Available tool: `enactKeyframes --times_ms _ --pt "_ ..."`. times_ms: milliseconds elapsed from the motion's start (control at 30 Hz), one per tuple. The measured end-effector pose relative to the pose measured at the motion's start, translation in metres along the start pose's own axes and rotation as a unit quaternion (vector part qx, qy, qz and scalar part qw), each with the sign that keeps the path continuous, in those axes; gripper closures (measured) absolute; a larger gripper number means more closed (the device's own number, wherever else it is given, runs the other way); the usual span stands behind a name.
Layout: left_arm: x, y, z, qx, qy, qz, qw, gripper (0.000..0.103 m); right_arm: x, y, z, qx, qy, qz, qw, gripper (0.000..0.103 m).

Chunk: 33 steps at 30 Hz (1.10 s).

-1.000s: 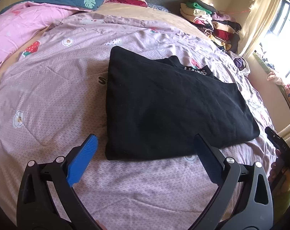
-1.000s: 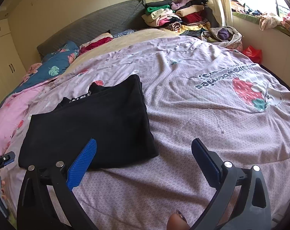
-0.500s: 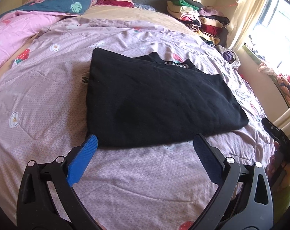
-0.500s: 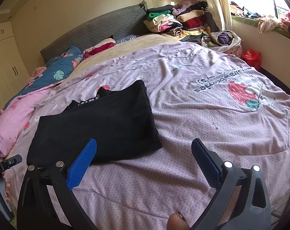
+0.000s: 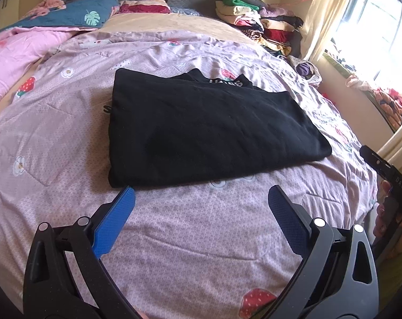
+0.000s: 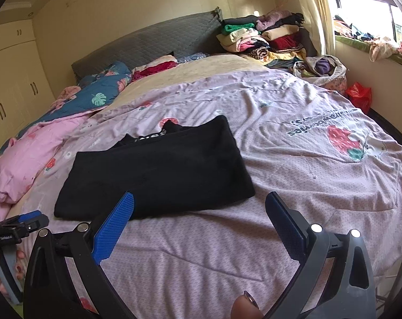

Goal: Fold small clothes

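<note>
Now your folded black knit garment (image 5: pixel 206 130) lies flat as a neat rectangle on the lilac strawberry-print quilt (image 5: pixel 190 242), just beyond your left gripper (image 5: pixel 199 199), whose blue pads gape empty. Your right gripper (image 6: pixel 199 203) hangs equally spread, the garment ahead-left. White lettering at its collar is unreadable; the quilt reads "strawberries".

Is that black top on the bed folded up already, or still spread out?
Folded. The black top lies as a neat flat rectangle on the bed cover, no sleeves sticking out, only its collar showing at the far edge.
</note>
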State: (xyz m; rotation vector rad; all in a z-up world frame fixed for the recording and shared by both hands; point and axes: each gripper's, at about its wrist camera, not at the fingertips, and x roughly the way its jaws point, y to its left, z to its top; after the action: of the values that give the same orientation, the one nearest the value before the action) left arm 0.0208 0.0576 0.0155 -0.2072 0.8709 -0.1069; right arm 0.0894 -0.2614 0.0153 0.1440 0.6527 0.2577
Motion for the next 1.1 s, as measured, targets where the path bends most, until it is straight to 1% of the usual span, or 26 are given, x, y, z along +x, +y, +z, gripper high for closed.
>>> enactKeyframes --times_ms 200,433,1100 --pt "-0.004 0.000 -0.009 0.004 0.001 -0.003 1.0000 0.009 -0.007 0.030 -0.003 -0.031 -0.001 0.014 0.999 0.004" --pt "-0.010 0.009 -0.016 0.003 -0.003 0.001 1.0000 0.009 -0.009 0.062 -0.007 -0.060 0.002 0.028 0.998 0.004" --pt "-0.032 0.053 -0.018 -0.036 -0.026 0.012 0.9989 0.009 0.001 0.151 -0.022 -0.145 0.023 0.071 0.987 0.004"
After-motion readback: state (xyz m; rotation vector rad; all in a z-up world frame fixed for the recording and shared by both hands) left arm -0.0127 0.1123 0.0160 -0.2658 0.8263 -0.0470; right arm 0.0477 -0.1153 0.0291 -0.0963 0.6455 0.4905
